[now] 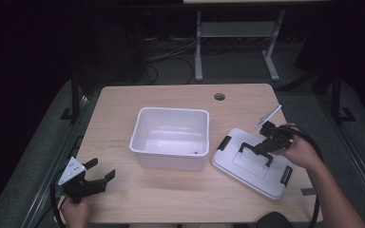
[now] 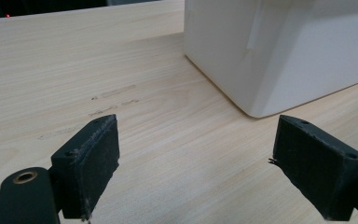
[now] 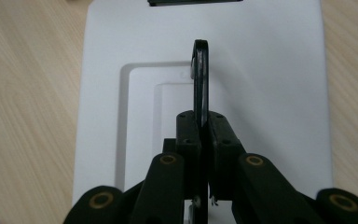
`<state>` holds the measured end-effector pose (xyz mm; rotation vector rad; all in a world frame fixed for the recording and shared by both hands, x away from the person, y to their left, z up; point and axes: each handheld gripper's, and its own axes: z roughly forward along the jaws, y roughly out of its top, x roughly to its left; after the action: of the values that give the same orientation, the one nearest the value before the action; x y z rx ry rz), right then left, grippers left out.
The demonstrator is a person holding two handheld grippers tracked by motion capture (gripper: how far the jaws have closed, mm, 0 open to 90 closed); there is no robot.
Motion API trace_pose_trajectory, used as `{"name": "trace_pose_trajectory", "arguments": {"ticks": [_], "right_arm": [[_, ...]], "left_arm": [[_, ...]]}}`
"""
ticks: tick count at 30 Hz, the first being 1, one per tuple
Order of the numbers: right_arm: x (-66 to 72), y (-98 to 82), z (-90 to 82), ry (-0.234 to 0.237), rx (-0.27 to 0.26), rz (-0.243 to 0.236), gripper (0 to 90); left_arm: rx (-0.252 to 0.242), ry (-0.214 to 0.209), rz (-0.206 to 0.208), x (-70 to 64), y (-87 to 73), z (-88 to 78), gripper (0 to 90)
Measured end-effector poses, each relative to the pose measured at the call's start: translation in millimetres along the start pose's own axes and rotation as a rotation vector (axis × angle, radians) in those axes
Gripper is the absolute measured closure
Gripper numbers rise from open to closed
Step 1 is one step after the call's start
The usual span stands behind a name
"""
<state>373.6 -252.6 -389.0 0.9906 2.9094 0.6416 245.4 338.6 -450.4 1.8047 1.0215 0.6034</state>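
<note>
A white lid [image 1: 247, 176] lies flat on the wooden table [image 1: 123, 118] at the right, with a black handle [image 1: 255, 151] raised upright from its middle. My right gripper [image 1: 266, 145] is shut on that handle. In the right gripper view the two pads of my right gripper [image 3: 201, 116] pinch the thin handle [image 3: 200, 74] edge-on above the lid [image 3: 270, 70]. An open white bin [image 1: 171, 160] stands at the table's centre. My left gripper [image 1: 100, 170] rests open near the front left corner. Its jaws [image 2: 198, 140] stand wide apart over bare wood, short of the bin's corner [image 2: 284, 51].
Black latches [image 1: 225, 143] [image 1: 286, 175] sit at the lid's two ends. A small red speck [image 1: 196, 152] lies inside the bin. A cable hole [image 1: 219, 96] is near the table's far edge. Beyond it are a desk frame [image 1: 198, 47] and floor cables.
</note>
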Motion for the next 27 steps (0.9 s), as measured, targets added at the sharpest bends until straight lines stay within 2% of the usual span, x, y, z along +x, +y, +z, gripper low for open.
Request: {"name": "trace_pose_trajectory", "arguments": {"ticks": [17,27], "right_arm": [[20.1,7.4,-52.9,-0.048,-0.041,-0.06,84.6],[29.6,13.0,-91.3,-0.074,-0.072,-0.088,84.5]], "left_arm": [[-0.006,0.004,-0.001,0.1,-0.1,-1.9,13.7],[-0.004,0.005,0.005,-0.5,0.4,-1.7,13.7]]}}
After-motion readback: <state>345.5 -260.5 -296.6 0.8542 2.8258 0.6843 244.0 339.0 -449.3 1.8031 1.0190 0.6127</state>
